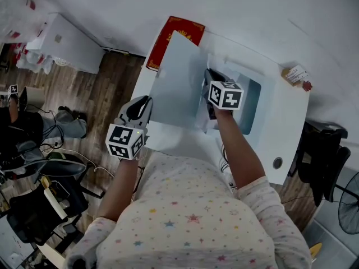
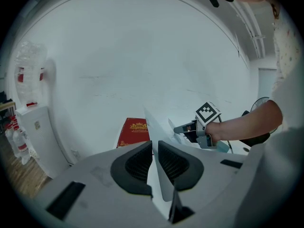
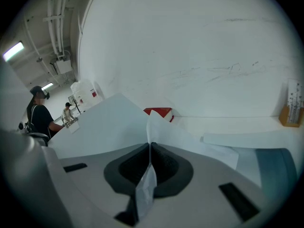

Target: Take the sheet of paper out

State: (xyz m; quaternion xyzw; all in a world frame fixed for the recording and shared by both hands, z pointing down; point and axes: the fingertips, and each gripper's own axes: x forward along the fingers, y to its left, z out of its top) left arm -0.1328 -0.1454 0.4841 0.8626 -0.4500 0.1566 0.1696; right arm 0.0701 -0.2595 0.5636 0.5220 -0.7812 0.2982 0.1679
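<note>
While both forearms [image 1: 238, 150] reach forward, left claw [image 1: 143, 103] clamps the pale cover [image 1: 176, 83] — right claw [image 3: 150, 161] clamps paper [image 3: 180, 139].

Item: sheet of paper [image 3: 183, 137]. White, thin, one piece. Its near edge was pinched between the closed jaws of the right hand-held gripper [image 3: 151, 150], the leaf standing up edge-on from the pads and fanning away to the right with a soft fold down its length; a short tail hung below the jaws. It rose from inside a pale blue folder on the white worktop [image 1: 280, 133].

Item: folder cover [image 1: 176, 83]. Large, flat, pale blue, raised and tilted, its near edge clamped in the left hand-held gripper [image 2: 155, 152]. Lower leaf [image 1: 253, 102] lay flat, teal-tinted
</note>
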